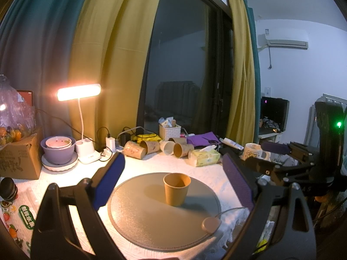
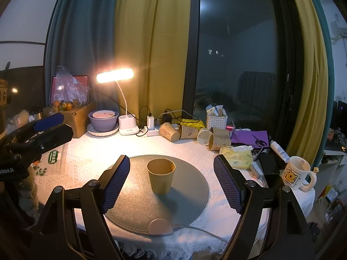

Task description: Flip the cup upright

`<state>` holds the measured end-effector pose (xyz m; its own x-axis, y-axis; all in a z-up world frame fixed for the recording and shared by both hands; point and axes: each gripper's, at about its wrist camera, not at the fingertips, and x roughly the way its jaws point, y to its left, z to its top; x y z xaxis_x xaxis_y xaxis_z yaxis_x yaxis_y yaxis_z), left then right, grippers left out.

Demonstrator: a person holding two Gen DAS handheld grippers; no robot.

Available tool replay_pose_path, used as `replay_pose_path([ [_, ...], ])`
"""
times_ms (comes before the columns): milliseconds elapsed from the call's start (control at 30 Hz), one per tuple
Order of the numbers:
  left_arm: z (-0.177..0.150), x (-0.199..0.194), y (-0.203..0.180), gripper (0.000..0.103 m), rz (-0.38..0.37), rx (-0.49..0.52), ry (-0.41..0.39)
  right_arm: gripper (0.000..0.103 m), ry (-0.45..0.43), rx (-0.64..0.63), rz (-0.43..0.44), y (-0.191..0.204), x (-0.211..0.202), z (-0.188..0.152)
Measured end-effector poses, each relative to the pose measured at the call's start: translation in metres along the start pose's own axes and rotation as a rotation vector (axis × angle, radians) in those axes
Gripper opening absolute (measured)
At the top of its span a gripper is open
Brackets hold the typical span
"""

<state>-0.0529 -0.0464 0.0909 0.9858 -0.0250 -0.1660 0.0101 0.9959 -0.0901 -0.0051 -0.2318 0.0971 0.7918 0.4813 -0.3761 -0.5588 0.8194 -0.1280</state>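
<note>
A brown paper cup (image 1: 176, 189) stands upright, mouth up, on a round grey mat (image 1: 151, 221); it also shows in the right wrist view (image 2: 161, 178) on the mat (image 2: 134, 208). My left gripper (image 1: 173, 186) is open, its blue pads wide apart on either side of the cup, not touching it. My right gripper (image 2: 171, 182) is open too, its pads apart with the cup between them, not touching. The right gripper also shows at the right of the left wrist view (image 1: 275, 151).
Several paper cups (image 2: 190, 134) lie on their sides at the back of the table. A lit desk lamp (image 2: 126, 127), stacked bowls (image 2: 103, 121), a tissue pack (image 2: 237, 156), a white mug (image 2: 297, 174) and a cardboard box (image 2: 73, 117) ring the mat. A cable with a puck (image 2: 159, 226) lies at the mat's front.
</note>
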Motion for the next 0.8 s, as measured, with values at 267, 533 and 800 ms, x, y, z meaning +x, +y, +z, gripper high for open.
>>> replay_pose_path([
  [267, -0.0010, -0.0017, -0.0015, 0.092, 0.005, -0.004, -0.002, 0.082, 0.002, -0.002, 0.001, 0.0008, 0.0004, 0.0000],
  [533, -0.0017, -0.0016, -0.0016, 0.092, 0.000, -0.011, -0.001, 0.082, 0.002, 0.000, 0.000, 0.0013, 0.0008, 0.0007],
  [800, -0.0032, -0.0016, -0.0022, 0.092, 0.001, -0.014, 0.000, 0.082, 0.004, 0.000, 0.001, 0.0035, 0.0017, -0.0020],
])
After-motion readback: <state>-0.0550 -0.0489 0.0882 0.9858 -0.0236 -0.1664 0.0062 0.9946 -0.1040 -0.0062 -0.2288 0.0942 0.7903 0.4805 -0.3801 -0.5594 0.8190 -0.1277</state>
